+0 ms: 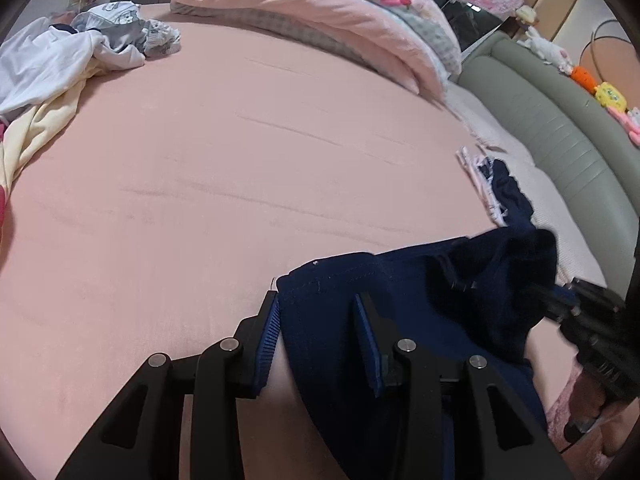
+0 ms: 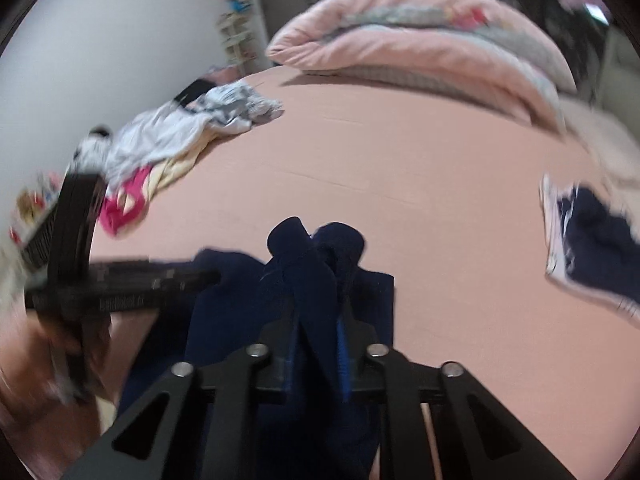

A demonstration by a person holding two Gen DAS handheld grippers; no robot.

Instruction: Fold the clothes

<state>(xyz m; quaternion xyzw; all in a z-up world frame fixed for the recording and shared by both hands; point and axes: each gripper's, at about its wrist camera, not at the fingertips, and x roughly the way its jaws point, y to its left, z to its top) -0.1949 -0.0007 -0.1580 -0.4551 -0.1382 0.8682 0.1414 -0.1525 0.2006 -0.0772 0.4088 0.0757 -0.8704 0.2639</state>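
A navy garment lies on the pink bed sheet at the near edge. In the left wrist view my left gripper stands open. The garment's hemmed corner lies between its blue pads with a gap left on either side. The right gripper's black body shows at the right. In the right wrist view my right gripper is shut on a bunched fold of the navy garment. Two lobes of cloth stick up past its fingertips. The left gripper appears blurred at the left.
A folded pink quilt lies across the far side of the bed. Loose white, yellow and printed clothes are heaped at the far left. Another navy and striped garment sits at the right by the grey padded bed frame with plush toys.
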